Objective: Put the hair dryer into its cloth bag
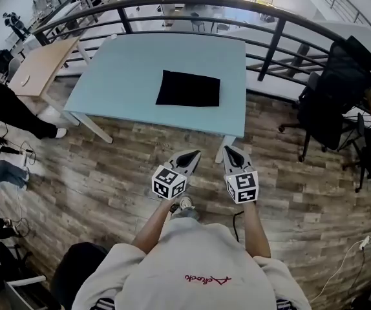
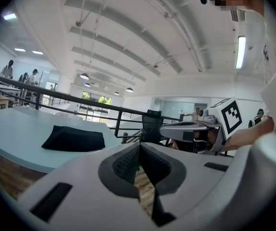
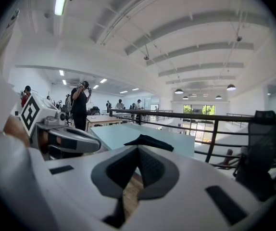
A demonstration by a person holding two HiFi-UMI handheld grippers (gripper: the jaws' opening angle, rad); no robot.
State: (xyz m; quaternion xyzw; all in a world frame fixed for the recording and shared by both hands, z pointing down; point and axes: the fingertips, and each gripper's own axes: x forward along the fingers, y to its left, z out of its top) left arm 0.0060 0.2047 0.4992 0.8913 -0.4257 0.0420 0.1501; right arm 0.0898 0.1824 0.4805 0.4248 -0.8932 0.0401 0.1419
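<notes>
A black cloth bag (image 1: 188, 88) lies flat on the light blue table (image 1: 121, 76), right of its middle. I see no hair dryer in any view. My left gripper (image 1: 194, 153) and right gripper (image 1: 228, 149) are held side by side over the wooden floor, short of the table's near edge, pointing at it. Both are shut with nothing between the jaws. In the left gripper view the bag (image 2: 74, 138) lies ahead to the left, and the right gripper (image 2: 191, 129) shows beside me. The right gripper view has the bag (image 3: 146, 141) straight ahead.
A dark metal railing (image 1: 273, 44) runs behind the table. Black office chairs (image 1: 334, 102) stand at the right, a wooden table (image 1: 40, 66) at the left. People sit and stand at the far left (image 1: 4, 108). A cable (image 1: 347, 257) lies on the floor at the right.
</notes>
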